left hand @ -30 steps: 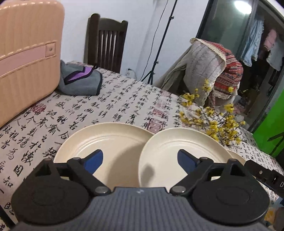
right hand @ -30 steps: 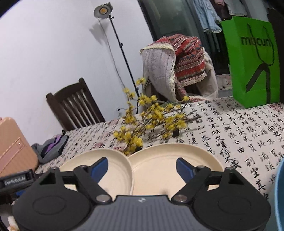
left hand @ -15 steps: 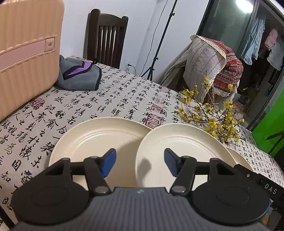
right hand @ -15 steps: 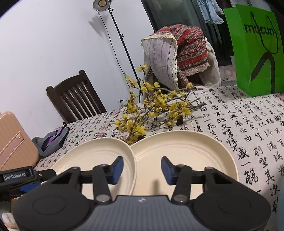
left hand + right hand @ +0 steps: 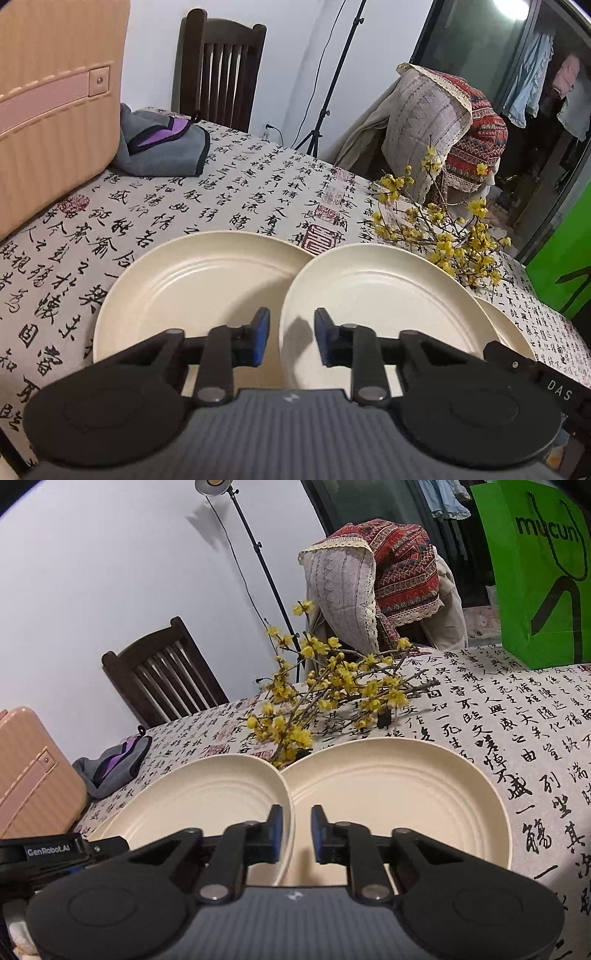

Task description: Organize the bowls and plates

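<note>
Table: the table (image 5: 258, 192) has a white cloth with black writing on it.
Plates: three cream plates lie in a row along the near edge of the table.
Left plate: the left plate (image 5: 192, 288) lies flat, nearest the left edge.
Middle plate: the middle plate (image 5: 388, 302) rests with one side on the rim of the left plate and the other side on the right plate.
Right plate: the right plate (image 5: 406, 794) lies flat, toward the right edge.
Left gripper: the left gripper (image 5: 291, 338) is over the spot where the left and middle plates meet. Its jaws have just been closing. A gap is left between the blue pads, and the rim of the middle plate shows in that gap. The pads do not press on it.
Right gripper: the right gripper (image 5: 297, 830) is over the spot where the middle and right plates meet. Its jaws have just been closing too. They are nearly together, with the middle plate's rim in the small gap, and the right pad is clear of it.
Flowers: yellow flowers (image 5: 332, 686) on twigs lie just behind the plates.
Suitcase: a pink suitcase (image 5: 48, 110) stands at the left edge.
Pouch: a grey pouch (image 5: 162, 151) lies beside the suitcase, near the far edge.
Bag: a green bag (image 5: 543, 572) stands at the far right corner.
Chair: a dark chair (image 5: 218, 70) stands behind the far edge.
</note>
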{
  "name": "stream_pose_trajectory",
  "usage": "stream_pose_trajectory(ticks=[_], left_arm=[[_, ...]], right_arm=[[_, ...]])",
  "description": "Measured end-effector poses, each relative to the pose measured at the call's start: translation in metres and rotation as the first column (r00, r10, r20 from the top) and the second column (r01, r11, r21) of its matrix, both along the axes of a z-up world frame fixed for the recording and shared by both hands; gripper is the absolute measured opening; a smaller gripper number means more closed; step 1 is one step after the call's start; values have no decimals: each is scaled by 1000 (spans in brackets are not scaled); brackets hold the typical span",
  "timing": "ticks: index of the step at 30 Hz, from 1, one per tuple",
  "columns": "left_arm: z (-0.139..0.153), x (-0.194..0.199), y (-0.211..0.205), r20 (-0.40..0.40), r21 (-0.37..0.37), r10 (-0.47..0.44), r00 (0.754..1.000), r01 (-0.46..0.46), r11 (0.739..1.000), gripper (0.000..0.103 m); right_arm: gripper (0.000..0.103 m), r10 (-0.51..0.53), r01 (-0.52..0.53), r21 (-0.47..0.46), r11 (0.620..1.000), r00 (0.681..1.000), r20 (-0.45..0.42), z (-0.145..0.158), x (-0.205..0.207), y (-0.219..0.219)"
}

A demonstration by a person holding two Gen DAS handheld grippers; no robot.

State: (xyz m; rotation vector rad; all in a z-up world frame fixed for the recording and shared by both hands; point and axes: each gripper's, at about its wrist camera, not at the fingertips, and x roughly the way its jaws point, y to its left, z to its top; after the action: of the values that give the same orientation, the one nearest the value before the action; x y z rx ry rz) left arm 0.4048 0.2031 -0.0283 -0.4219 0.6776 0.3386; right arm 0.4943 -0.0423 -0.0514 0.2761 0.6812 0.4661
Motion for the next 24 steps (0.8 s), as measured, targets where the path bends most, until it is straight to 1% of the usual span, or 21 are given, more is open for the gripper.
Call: stream_pose_trajectory(ticks=[3, 6, 17, 21, 24], left_arm=[[-1, 0, 0, 0, -7, -6, 1000, 6, 1000, 17], [-1, 1, -1, -4, 4, -5, 1000, 5, 1000, 14], [-1, 1, -3, -5, 21, -5, 1000, 5, 1000, 14], [-1, 1, -6, -1, 49, -3, 1000, 3, 999, 13], [-1, 0, -6, 4, 50, -2, 1000, 2, 999, 12]], right_arm=[[9, 0, 0, -3, 1000, 1000, 3, 1, 0, 0], [8, -1, 1, -11, 1000, 1000, 9, 1, -1, 1], [8, -4, 4, -18, 1000, 1000, 9, 1, -2, 2], [8, -4, 4, -22, 1000, 1000, 9, 1, -2, 3], [8, -4, 5, -22, 1000, 1000, 9, 1, -2, 3]])
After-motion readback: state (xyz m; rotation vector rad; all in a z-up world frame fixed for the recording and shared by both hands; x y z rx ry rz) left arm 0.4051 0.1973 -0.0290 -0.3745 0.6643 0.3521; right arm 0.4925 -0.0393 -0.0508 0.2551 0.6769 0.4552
